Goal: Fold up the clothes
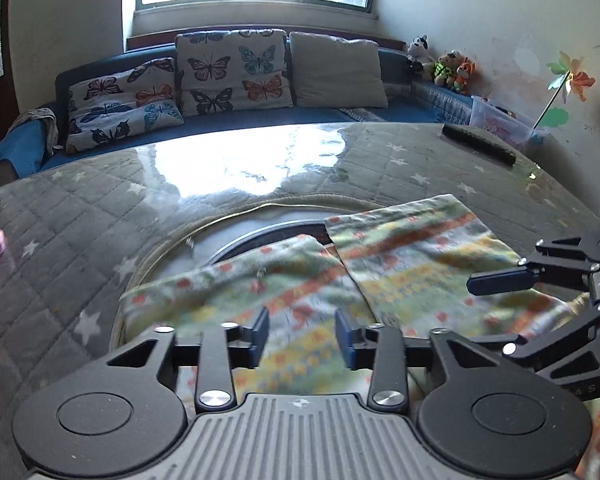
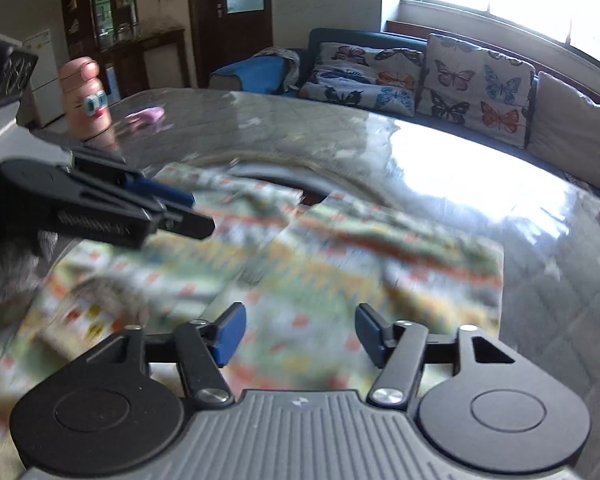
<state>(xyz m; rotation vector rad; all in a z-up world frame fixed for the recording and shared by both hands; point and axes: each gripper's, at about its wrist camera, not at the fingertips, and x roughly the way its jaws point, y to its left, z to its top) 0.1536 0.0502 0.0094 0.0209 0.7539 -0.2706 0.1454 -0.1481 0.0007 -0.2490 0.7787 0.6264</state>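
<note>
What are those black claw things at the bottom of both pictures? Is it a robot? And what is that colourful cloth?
It is not a robot. A person holds a grabbing tool in each hand, and each tool carries a small camera that looks out along its jaws. One picture comes from the left gripper, the other from the right gripper. Each camera also catches the other tool at the side of its picture. Below them, a patterned garment lies spread out on a table with a grey quilted cover under shiny plastic. It looks like small trousers, though I cannot be sure. Both pairs of jaws stand open over the cloth and grip nothing. Behind the table is a sofa with butterfly cushions.
</note>
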